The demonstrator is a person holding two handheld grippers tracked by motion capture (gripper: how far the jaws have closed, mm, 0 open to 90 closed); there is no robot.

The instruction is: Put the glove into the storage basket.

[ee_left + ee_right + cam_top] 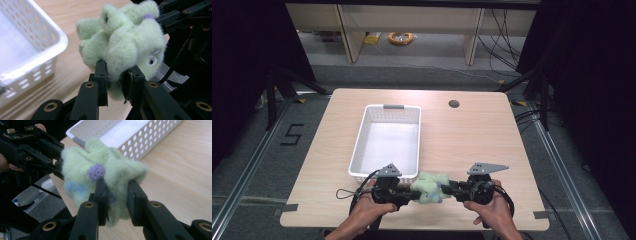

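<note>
A pale green plush toy (430,187) hangs between my two grippers near the table's front edge. My left gripper (408,193) is shut on its left side and my right gripper (447,189) is shut on its right side. In the left gripper view the plush toy (122,47) shows an embroidered eye, and my left gripper (116,82) pinches its lower part. In the right gripper view the plush toy (105,177) has a purple knob and a blue patch, with my right gripper (117,200) squeezing its fabric. The white perforated basket (362,145) stands just behind the toy.
The basket (53,37) is empty and sits left of the table's centre. A round cable hole (454,104) lies at the back right of the wooden table (482,145). Cables and desk legs lie on the floor beyond.
</note>
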